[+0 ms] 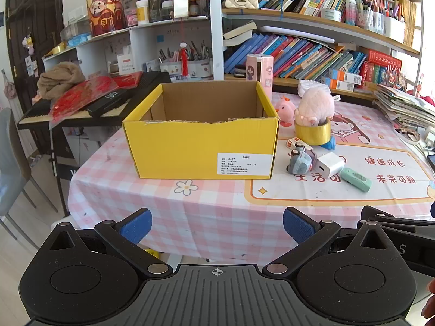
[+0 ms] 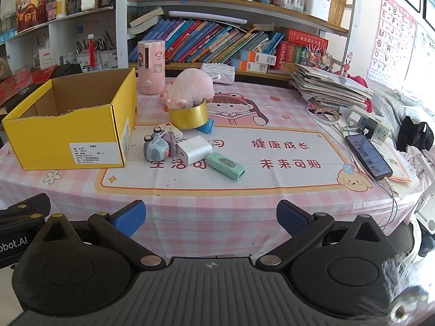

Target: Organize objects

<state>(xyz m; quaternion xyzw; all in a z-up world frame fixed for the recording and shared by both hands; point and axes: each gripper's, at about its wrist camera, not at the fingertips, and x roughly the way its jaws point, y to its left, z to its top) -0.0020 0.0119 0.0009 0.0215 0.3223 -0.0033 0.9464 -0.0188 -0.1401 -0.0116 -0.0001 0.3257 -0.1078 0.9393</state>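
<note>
The yellow box (image 1: 201,141) sits open-topped and, as far as I can see into it, empty on the left part of the worktop (image 1: 163,206), which I take as the place where the loose things are meant to end up. Those things lie bunched just to its right: a pink plush toy (image 2: 190,87) perched on a gold roll of tape (image 2: 188,116), a small toy camera (image 2: 157,146), a white charger (image 2: 193,149) touching it, and a green stick-shaped gadget (image 2: 225,166) just beside the charger. I hold both tools back at the near edge, tilted down toward the cloth, so each has a clear run at the pile. My left fingers (image 1: 217,225) are spread as wide as they go and hold nothing; my right fingers (image 2: 210,218) are equally spread, touching nothing.
</note>
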